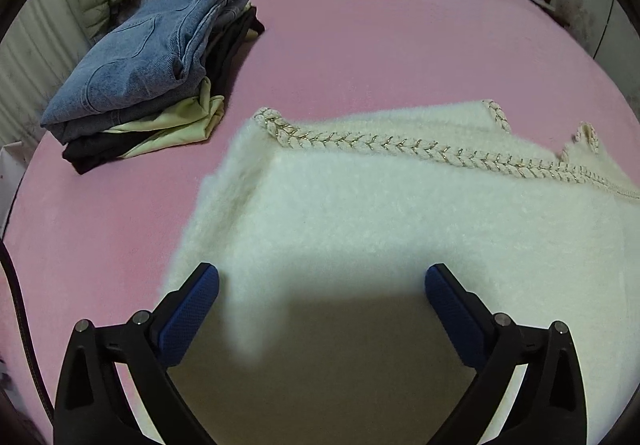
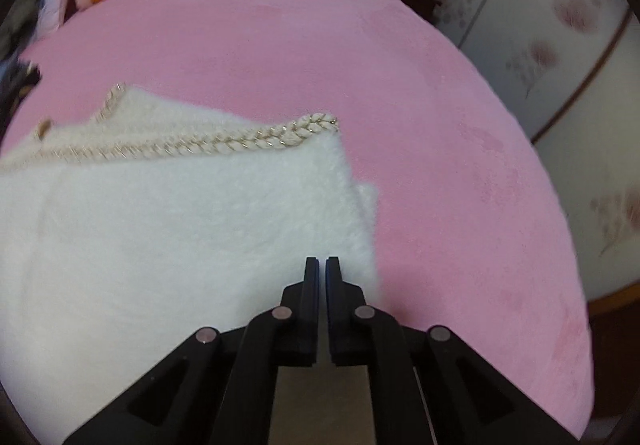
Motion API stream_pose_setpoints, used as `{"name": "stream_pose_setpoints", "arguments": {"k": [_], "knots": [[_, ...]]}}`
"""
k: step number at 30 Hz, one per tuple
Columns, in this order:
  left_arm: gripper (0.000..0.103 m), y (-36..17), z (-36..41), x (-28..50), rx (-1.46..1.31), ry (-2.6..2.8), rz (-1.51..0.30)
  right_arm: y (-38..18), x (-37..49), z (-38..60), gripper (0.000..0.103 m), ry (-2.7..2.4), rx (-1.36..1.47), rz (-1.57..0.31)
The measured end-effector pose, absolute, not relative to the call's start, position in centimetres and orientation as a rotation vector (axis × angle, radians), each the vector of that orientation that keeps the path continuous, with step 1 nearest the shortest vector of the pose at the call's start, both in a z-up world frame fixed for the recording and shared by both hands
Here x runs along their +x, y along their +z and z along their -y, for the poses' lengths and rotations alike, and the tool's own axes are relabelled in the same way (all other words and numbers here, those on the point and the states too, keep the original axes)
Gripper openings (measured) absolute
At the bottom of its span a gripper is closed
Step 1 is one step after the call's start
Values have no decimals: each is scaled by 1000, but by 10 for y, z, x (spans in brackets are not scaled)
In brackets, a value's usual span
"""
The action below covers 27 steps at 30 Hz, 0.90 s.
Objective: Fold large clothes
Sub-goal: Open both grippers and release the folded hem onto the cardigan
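Folding a fluffy white sweater (image 1: 360,213) on a pink bed (image 1: 360,45), looks like partway through: already doubled over once, with the braided gold-flecked trim (image 1: 400,149) running across the far edge of the top layer. Lying flat on the near half of the bed, pile of already folded clothes (image 1: 152,77) just beside its left corner but not touching, jeans on top.

Left gripper (image 1: 322,285) spread wide, hovering low over the near left part of the sweater, blue pads (image 1: 188,309) holding nothing. Right gripper (image 2: 322,265) pressed nearly together at the near right edge of the sweater; could be pinching a bit of the fluff there, but can't tell for sure, since only a thin slit shows between the tips and the cloth underneath is blurred.

Next move, best guess: getting the left one down onto its own corner, clamping, then lifting both sides together and carrying the near edge over toward the trim. Needs an even pull, otherwise the layers slide apart.

Sweater itself: thick, fuzzy, soft pile, cream-white, edges a bit wavy. A second layer peeking out at the right side, so not perfectly lined up. Probably floppy and heavy-ish when lifted.
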<state>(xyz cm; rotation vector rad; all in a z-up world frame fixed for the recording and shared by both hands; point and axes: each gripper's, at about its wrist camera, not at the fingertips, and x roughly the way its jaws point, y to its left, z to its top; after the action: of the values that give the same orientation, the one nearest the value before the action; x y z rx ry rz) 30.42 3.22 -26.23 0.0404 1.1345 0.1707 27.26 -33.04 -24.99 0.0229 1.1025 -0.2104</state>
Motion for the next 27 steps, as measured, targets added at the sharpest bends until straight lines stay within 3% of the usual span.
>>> {"name": "stream_pose_setpoints", "arguments": {"k": [5, 9, 12, 14, 16, 22, 27], "knots": [[102, -200, -35, 286, -83, 153, -1118, -192, 248, 303, 4, -102, 121, -1054], [102, -142, -35, 257, -215, 105, -1092, -144, 226, 291, 10, -10, 156, -1009], [103, -103, -29, 229, -260, 62, -1041, -115, 212, 286, 20, 55, 191, -973], [103, -85, -26, 215, -278, 40, -1028, -97, 198, 279, 36, 88, 198, -954], [103, -73, -24, 200, -279, 49, -1027, -84, 189, 271, 44, 116, 193, -940], [103, -64, -30, 154, -355, 54, -1007, -67, 161, 245, 54, 206, 143, -938], [103, -86, -36, 120, -376, 73, -1021, -77, 125, 222, 54, 250, 98, -906]]}}
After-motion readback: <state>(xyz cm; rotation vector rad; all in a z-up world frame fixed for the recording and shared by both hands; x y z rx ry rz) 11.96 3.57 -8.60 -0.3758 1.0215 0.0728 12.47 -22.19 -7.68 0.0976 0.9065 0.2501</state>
